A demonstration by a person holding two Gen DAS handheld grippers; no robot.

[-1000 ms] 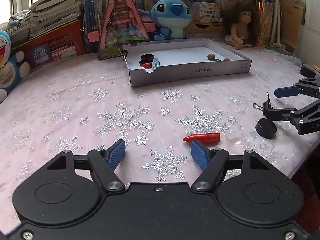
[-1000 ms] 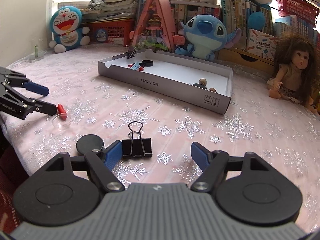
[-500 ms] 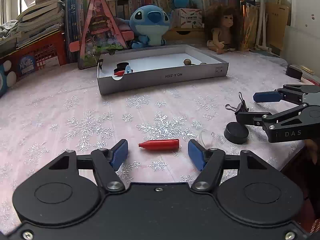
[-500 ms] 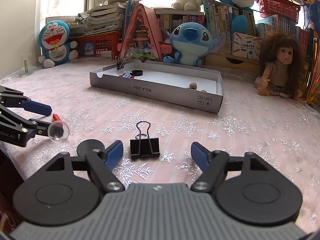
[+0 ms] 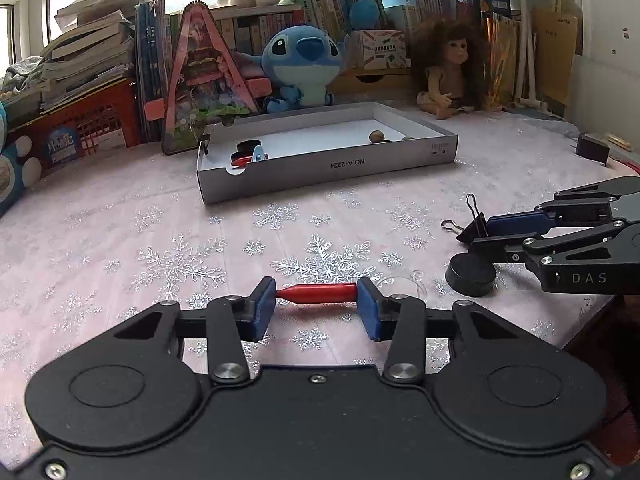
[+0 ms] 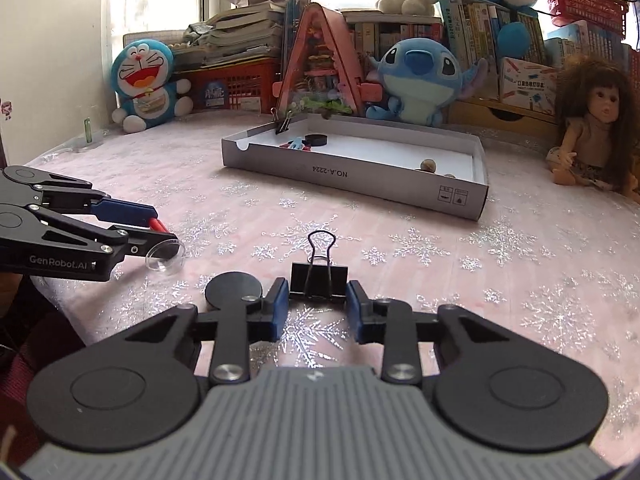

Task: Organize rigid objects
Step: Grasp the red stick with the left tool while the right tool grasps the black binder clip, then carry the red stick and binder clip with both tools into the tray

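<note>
A small red cylinder (image 5: pixel 318 293) lies crosswise on the snowflake tablecloth. My left gripper (image 5: pixel 316 306) is closing on it, a blue pad against each end. A black binder clip (image 6: pixel 319 280) stands with its wire handles up, and my right gripper (image 6: pixel 318 304) is closing on it with a pad against each side. In the left wrist view the right gripper (image 5: pixel 480 235) is at the right edge with the clip (image 5: pixel 474 226) at its tips. The grey cardboard box (image 5: pixel 320 168) sits beyond, holding a few small items.
A black round disc (image 6: pixel 233 288) lies just left of my right gripper. A clear plastic cap (image 6: pixel 165 255) sits by the left gripper's tips. Plush toys, a doll (image 6: pixel 592 128) and books line the back. The table edge runs close on the near side.
Both grippers have narrowed from wide open. The left one slid right until the red cylinder lay between its pads, then narrowed onto it; the right one narrowed onto the binder clip.
</note>
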